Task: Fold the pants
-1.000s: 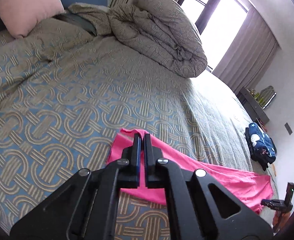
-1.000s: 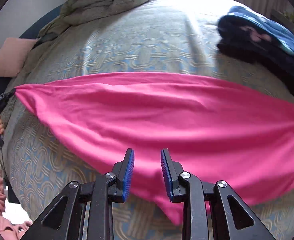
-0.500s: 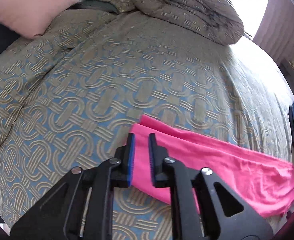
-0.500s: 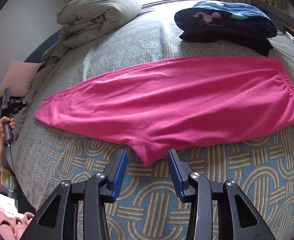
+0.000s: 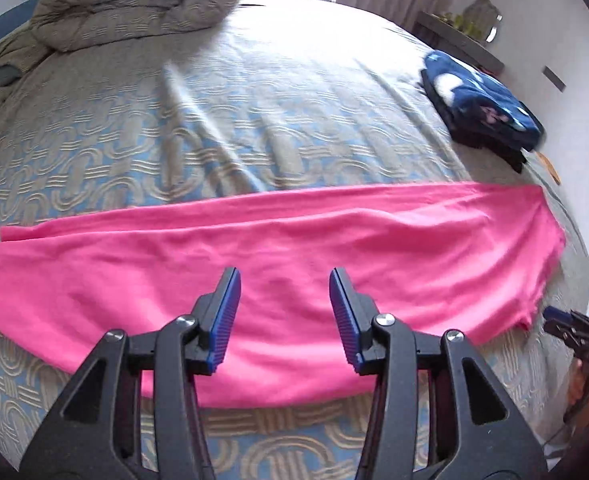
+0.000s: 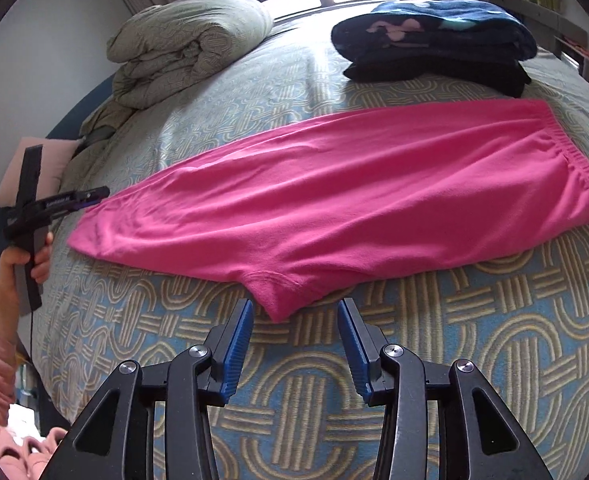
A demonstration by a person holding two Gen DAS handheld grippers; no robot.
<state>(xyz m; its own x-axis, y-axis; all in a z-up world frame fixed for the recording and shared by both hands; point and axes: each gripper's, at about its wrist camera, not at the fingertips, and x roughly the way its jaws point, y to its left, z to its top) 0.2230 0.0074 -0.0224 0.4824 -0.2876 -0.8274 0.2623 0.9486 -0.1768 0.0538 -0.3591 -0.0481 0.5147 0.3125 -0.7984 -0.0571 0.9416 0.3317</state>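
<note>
We have the pink pants (image 6: 334,200) lying flat along the near part of the bed (image 6: 474,360), folded leg on leg, with our left gripper (image 5: 284,312) fingers parting over the cloth and our right gripper (image 6: 292,344) fingers apart, empty, just short of the crotch point. If we pinch only the top layer, the fold will likely drag askew. We see no containers, only folded dark clothes (image 6: 434,40) at the far right.

One pants (image 6: 334,196); one duvet (image 6: 182,48); two grippers (image 6: 292,322).
</note>
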